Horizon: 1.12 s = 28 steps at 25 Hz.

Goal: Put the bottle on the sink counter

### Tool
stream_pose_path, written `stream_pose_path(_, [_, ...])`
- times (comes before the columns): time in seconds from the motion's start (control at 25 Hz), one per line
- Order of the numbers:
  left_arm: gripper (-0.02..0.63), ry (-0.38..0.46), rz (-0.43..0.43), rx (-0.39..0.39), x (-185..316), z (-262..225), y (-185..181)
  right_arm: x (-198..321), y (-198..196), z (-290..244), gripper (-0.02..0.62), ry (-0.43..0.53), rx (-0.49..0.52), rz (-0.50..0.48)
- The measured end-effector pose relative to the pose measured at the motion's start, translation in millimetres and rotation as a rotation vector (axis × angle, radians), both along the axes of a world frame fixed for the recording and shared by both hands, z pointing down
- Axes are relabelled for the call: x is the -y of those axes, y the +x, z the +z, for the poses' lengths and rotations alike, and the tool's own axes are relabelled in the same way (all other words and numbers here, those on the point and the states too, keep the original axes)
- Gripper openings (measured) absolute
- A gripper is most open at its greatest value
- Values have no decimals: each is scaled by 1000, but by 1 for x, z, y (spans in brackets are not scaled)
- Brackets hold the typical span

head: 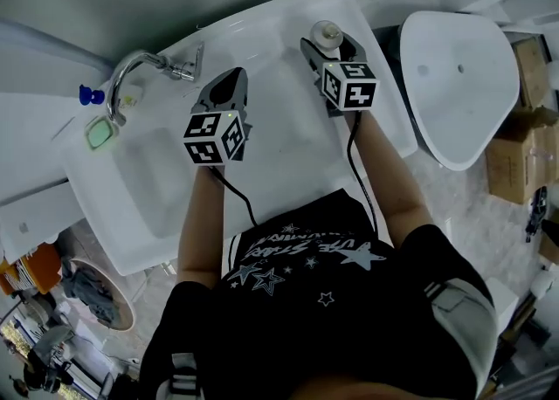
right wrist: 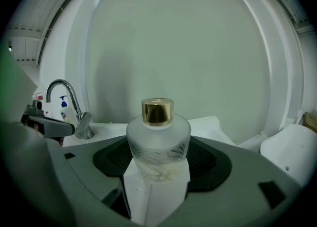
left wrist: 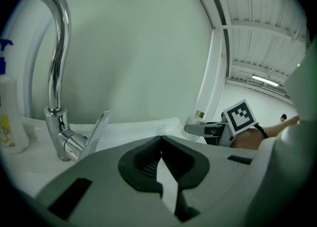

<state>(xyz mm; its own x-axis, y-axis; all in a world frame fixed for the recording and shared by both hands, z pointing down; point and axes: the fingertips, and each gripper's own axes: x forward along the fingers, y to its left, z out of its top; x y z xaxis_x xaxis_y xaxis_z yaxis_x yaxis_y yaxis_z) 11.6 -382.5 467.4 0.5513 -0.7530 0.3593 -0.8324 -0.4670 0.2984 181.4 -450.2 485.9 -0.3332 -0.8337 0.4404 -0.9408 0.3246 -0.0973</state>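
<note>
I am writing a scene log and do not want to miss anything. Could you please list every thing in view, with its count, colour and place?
sink counter: one, white, before the person
bottle: one, frosted, gold cap, at its far right corner
faucet: one, chrome, counter's back left
pump bottle: one, white with blue pump, left of the faucet
green dish: one, pale green, beside the faucet
white fixture: one, right of the counter
cardboard boxes: two or more, brown, far right
left gripper: one, grey, shut and empty, above the basin
right gripper: one, grey, shut on the bottle
</note>
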Motion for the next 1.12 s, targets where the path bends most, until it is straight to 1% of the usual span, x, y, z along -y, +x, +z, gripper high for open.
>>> stream_pose_path(0.12, [9, -15, -39, 18, 10, 6, 1, 15, 0, 11, 318, -14, -5, -39])
stream_pose_path(0.32, [9, -38, -106, 18, 25, 12, 4, 36, -1, 26, 318, -28, 14, -99])
stream_pose_path(0.48, [9, -51, -153, 29, 33, 15, 4, 53, -5, 33, 318, -30, 10, -157])
stream_pose_path(0.8, [9, -72, -210, 38, 40, 24, -1, 70, -13, 49, 318, -35, -12, -221])
stream_pose_path(0.96, [9, -78, -224, 39, 42, 27, -1, 72, -13, 56, 318, -34, -50, -252])
stream_pose_path(1.12, [9, -84, -229, 36, 41, 29, 0, 72, -17, 60, 318, -39, -56, -263])
